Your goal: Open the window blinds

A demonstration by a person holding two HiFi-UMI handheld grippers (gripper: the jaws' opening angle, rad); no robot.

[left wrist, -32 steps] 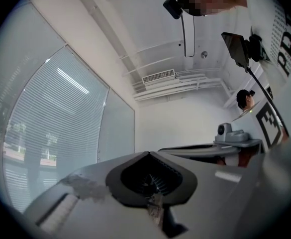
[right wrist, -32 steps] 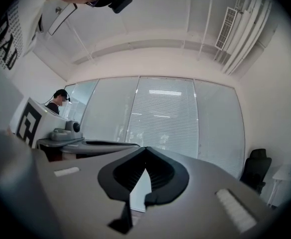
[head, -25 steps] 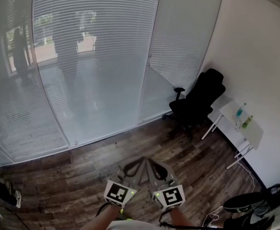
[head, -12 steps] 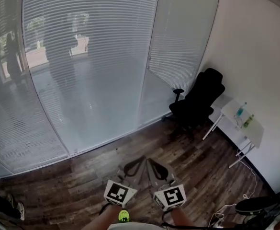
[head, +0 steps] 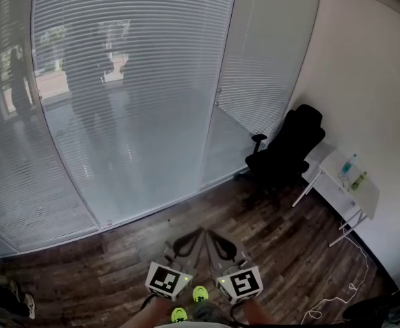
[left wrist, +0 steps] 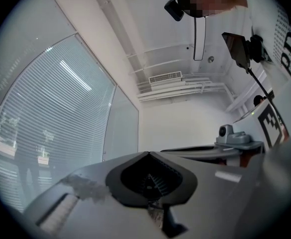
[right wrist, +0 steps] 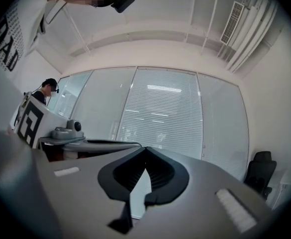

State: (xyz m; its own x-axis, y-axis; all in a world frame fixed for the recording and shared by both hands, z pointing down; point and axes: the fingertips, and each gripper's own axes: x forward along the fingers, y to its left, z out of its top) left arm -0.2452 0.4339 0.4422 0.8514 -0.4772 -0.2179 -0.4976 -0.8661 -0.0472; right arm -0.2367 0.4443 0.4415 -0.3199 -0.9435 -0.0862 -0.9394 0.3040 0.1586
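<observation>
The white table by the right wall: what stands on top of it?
Two things stand on the white table: a bluish bottle and a green bottle. Nothing hides the tabletop, but the labels are too small to read.

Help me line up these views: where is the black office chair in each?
Head view: black office chair, right of centre, near the wall.
Left gripper view: not in it.
Right gripper view: black office chair at the lower right edge.
Shared landmark: the window blinds, in all three.
</observation>
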